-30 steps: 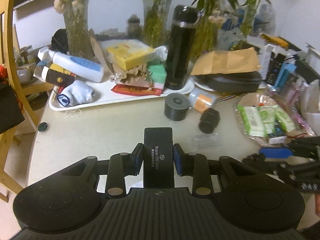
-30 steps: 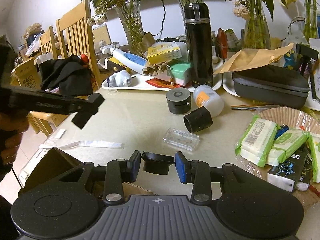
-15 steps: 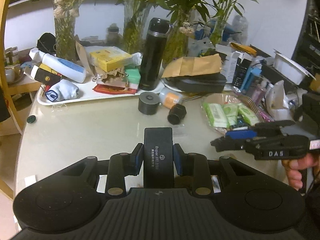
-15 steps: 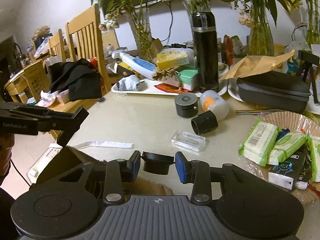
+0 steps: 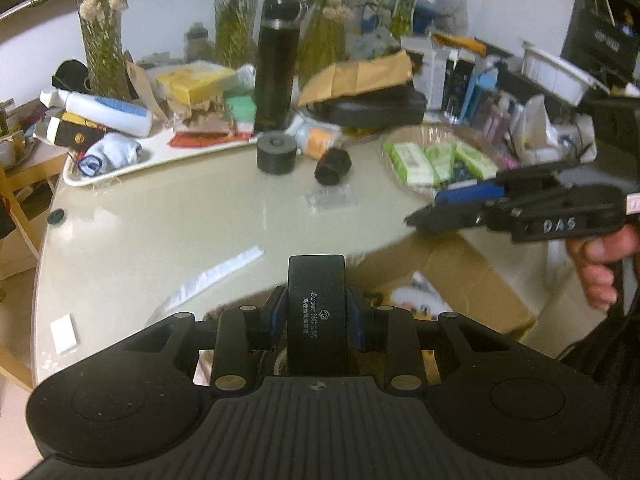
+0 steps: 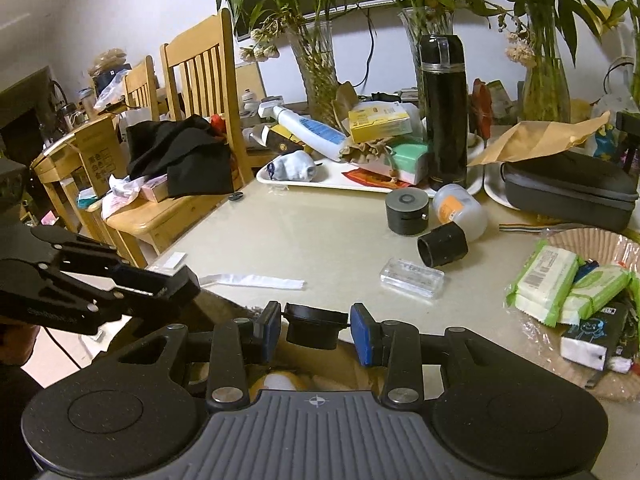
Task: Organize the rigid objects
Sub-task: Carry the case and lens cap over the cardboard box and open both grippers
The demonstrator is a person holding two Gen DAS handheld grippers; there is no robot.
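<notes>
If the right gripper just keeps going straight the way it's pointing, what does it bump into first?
Probably the clear plastic case lying on the table, a little right of its line. The right gripper, shut on a small black cap, points down toward it. Depth is hard to judge.

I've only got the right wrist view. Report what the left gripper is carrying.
Observer: The left gripper has its jaws shut on a black block, which stands upright between them.
Operator: Read me any marking on it.
Observer: White print on its face reads Super NC 200.
Operator: Tell me how my right gripper is being held.
Observer: A hand is wrapped around the handle of the right gripper.
</notes>
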